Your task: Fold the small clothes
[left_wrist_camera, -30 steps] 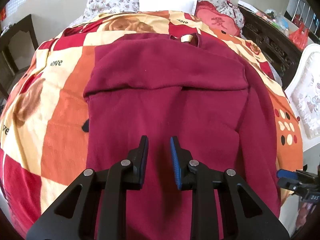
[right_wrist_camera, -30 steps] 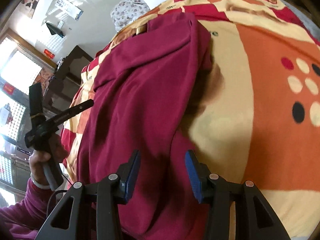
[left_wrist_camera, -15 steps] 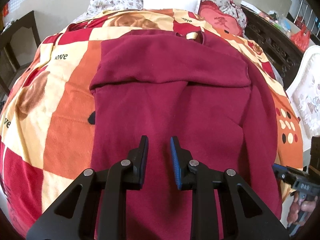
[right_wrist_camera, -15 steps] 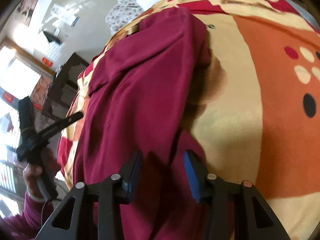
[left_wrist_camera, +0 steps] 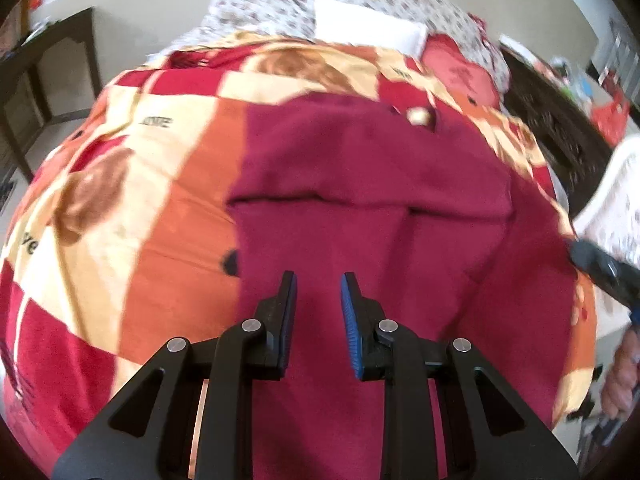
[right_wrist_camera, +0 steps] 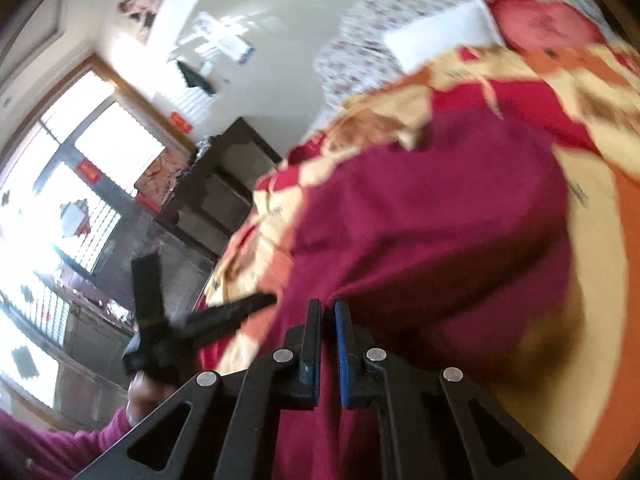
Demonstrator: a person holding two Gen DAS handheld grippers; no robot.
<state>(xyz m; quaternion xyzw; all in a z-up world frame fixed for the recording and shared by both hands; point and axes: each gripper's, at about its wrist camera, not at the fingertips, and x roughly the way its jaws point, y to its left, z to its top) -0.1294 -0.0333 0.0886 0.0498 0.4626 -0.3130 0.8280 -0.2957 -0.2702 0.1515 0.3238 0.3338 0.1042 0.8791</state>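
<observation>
A dark red sweater (left_wrist_camera: 372, 200) lies spread on the bed's patterned blanket (left_wrist_camera: 132, 208), with a fold across its upper half. My left gripper (left_wrist_camera: 318, 284) is open and empty, hovering over the sweater's lower middle. My right gripper (right_wrist_camera: 328, 306) is shut on the sweater's (right_wrist_camera: 432, 232) right edge, with red cloth pinched between the jaws. It shows at the right edge of the left wrist view (left_wrist_camera: 604, 268). The left gripper also shows in the right wrist view (right_wrist_camera: 224, 312).
Floral pillows (left_wrist_camera: 360, 8) and a red cushion (left_wrist_camera: 460, 72) lie at the head of the bed. Dark wooden furniture (left_wrist_camera: 36, 80) stands at the left, a dark cabinet (left_wrist_camera: 560, 128) at the right. A white chair (left_wrist_camera: 612, 204) is close to the bed's right side.
My right gripper has closed on the sweater's right edge and swung up and left. My left gripper has stayed open over the sweater, shifting slightly left.
</observation>
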